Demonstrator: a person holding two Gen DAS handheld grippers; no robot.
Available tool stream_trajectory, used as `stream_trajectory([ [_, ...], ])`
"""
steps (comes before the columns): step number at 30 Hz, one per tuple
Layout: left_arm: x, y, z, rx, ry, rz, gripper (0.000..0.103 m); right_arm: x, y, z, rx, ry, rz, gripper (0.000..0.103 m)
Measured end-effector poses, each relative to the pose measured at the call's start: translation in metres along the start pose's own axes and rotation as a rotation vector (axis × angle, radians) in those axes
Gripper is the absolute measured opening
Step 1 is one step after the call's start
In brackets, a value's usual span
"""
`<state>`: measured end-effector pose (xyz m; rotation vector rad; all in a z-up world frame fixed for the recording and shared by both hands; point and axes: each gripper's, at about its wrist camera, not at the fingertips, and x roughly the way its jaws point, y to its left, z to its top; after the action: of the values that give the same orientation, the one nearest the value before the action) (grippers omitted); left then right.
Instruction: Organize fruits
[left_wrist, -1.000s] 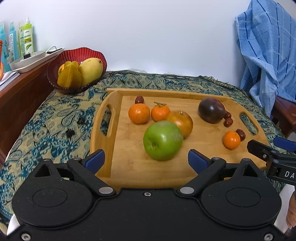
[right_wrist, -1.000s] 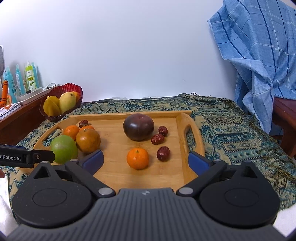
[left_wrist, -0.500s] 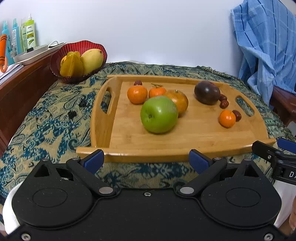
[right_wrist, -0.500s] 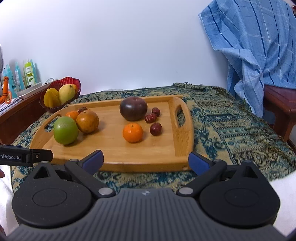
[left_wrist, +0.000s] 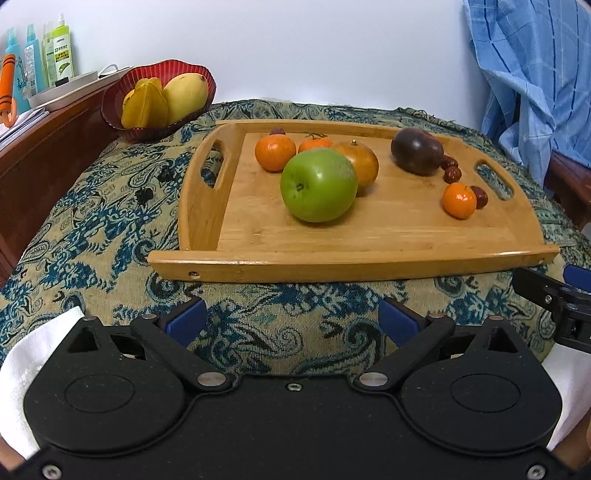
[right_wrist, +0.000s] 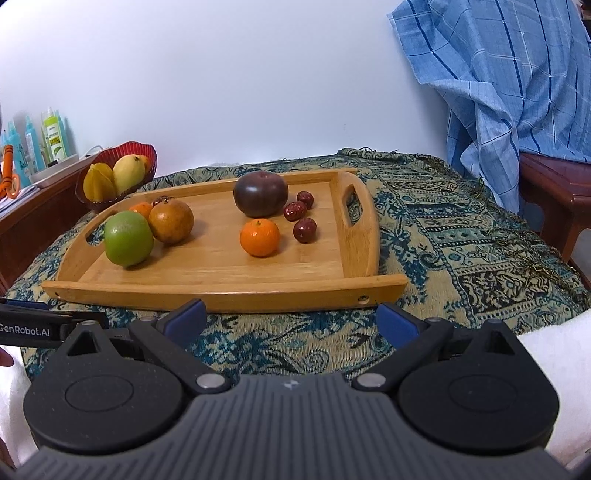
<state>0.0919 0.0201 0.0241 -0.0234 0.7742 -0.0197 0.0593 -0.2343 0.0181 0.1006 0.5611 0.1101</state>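
1. Both sets of jaws are spread wide with nothing held. The left gripper (left_wrist: 291, 319) and right gripper (right_wrist: 291, 317) are hung short of the tray's (left_wrist: 351, 263) near rim, over the patterned cloth (left_wrist: 92, 221), so every fruit sits ahead of the jaws, none between them.
2. The green apple (left_wrist: 318, 185) is found straight ahead of the left jaws, a touch right of centre, touching the brownish fruit (left_wrist: 360, 164) behind it. From the right jaws it's way off to the left (right_wrist: 128, 238).
3. The small orange (right_wrist: 259, 237) is lined up nearly dead ahead of the right jaws, with a red date (right_wrist: 305, 229) just beside it.
4. So, probably: apple gets taken by the left, orange by the right. Both are round, so no long axis needs matching.
5. The red bowl (left_wrist: 114, 110) is far ahead-left, nearer the left side.
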Motion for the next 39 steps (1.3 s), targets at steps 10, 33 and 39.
stream_trajectory([
  [10,0.013,-0.002,-0.002,0.004,0.054,0.037,0.103,0.003,0.006,-0.004,-0.05,0.013,-0.021,0.103],
  [33,0.022,0.0,-0.003,-0.004,0.081,0.07,0.103,0.017,0.01,-0.011,-0.081,0.055,-0.067,0.103],
  [39,0.022,0.0,-0.002,-0.001,0.094,0.066,0.103,0.02,0.008,-0.011,-0.07,0.07,-0.07,0.103],
])
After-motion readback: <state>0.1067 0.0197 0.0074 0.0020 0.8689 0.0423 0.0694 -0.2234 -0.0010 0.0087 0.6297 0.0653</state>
